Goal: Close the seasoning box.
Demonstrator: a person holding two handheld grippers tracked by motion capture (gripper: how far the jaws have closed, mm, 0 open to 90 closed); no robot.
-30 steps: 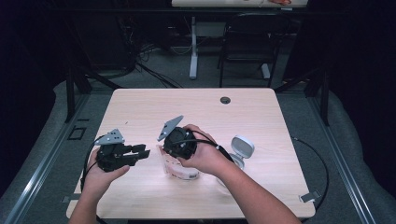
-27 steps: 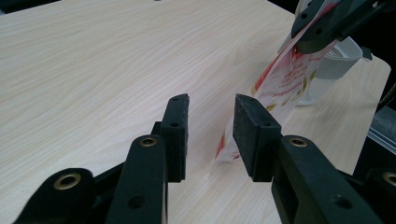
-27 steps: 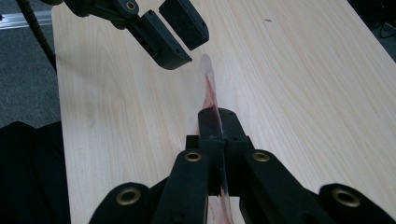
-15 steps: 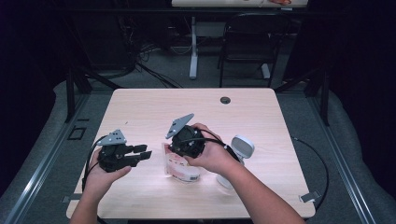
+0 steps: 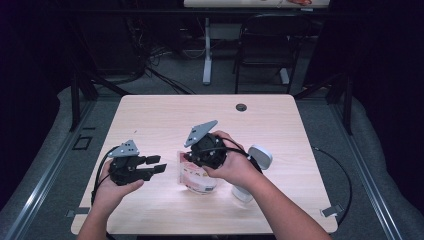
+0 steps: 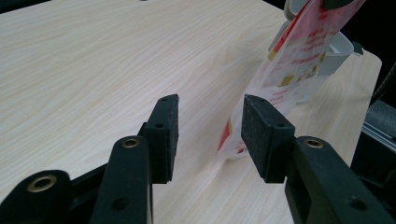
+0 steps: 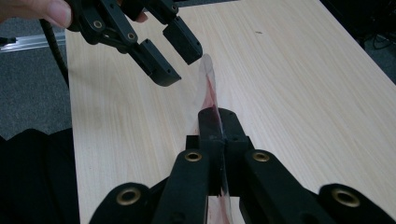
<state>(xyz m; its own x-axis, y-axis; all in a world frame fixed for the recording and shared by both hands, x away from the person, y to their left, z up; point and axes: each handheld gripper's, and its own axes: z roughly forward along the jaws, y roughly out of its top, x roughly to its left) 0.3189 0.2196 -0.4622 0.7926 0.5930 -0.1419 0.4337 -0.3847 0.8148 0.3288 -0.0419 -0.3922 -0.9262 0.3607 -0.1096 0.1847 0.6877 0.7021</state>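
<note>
A clear plastic bag (image 5: 196,181) with red and yellow print hangs over the table's middle, its lower end on the wood. My right gripper (image 5: 194,159) is shut on the bag's top edge; in the right gripper view the thin film (image 7: 208,88) stands up from between the closed jaws (image 7: 216,123). My left gripper (image 5: 159,164) is held just left of the bag, open and holding nothing. In the left gripper view its pads (image 6: 210,126) are spread, with the bag (image 6: 285,70) slightly ahead and to the right. The right gripper view also shows the left gripper (image 7: 173,56) near the bag's tip.
A white and grey container (image 5: 259,156) lies behind the right hand, and it appears behind the bag (image 6: 340,50) in the left gripper view. The wooden table (image 5: 165,115) has a small dark hole (image 5: 241,107) near its far edge. Cables trail from both grippers.
My right gripper has shifted a little to the right with the bag held in it. The left gripper has stayed almost in place, still open.
</note>
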